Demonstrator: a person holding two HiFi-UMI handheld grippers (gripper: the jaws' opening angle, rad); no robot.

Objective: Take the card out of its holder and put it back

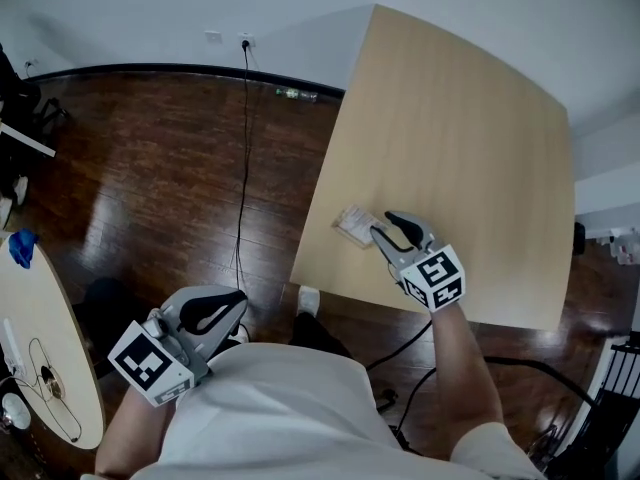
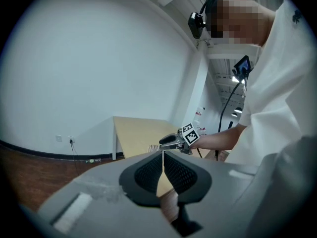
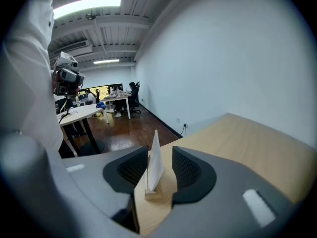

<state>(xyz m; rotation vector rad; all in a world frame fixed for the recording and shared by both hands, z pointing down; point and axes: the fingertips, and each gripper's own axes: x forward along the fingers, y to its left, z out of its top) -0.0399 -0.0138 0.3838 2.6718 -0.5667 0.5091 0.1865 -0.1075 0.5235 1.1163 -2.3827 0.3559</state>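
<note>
White paper card [image 3: 155,158] stands upright in its small pale wooden block holder [image 3: 152,193] on the light wooden table [image 1: 460,148], close to the table's left edge and not far from its near left corner. The right hand-held gripper [image 1: 383,225] reaches over that edge, its dark ribbed jaws spread apart on either side of the card. A gap shows at each face, so neither pad presses on it. The left hand-held gripper [image 1: 236,304] is held off the table, beside the person's white shirt [image 1: 290,418] and above the dark wooden floor [image 1: 150,168]. Its jaws are closed together with nothing between them.
</note>
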